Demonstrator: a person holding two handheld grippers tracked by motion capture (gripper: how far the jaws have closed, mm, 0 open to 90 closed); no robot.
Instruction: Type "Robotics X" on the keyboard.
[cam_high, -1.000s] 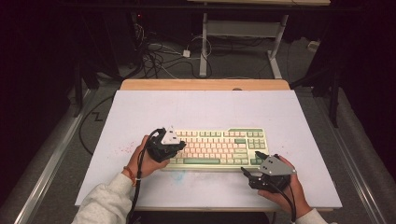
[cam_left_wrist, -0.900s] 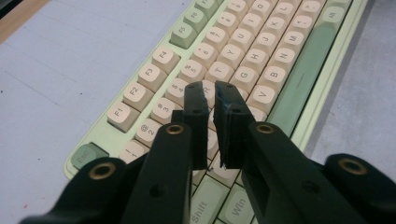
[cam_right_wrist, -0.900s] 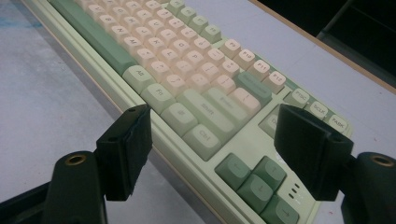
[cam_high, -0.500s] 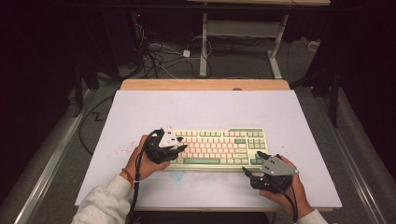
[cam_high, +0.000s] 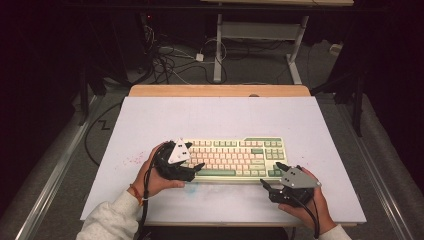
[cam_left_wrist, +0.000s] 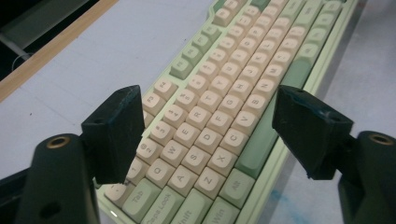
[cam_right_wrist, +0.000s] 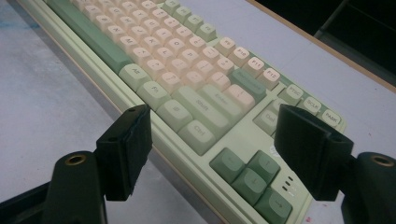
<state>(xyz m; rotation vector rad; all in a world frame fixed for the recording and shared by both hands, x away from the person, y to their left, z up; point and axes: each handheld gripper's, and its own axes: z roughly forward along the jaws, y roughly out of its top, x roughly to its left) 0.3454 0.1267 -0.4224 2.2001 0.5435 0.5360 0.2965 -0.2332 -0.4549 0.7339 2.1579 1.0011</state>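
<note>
A: Pale green plastic, that rectangular keyboard with cream keycaps (cam_high: 234, 158) — it is lying flat near the front of the white-topped desk (cam_high: 220, 120), long axis running left to right, key legends facing the person.

B: Handling?

A: It is looking rigid, fairly light, slick-sided; loose caps could pop, so I'm favouring the two short ends. The left tool (cam_high: 194, 169) has just been spreading over the left end, nothing pinched; the right tool (cam_high: 267, 179) is sitting spread by the right front corner.

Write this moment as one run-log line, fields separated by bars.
left gripper: jaws just opened, over keyboard left end, nothing between | right gripper: open, at keyboard's right front corner | table: keyboard flat
</note>
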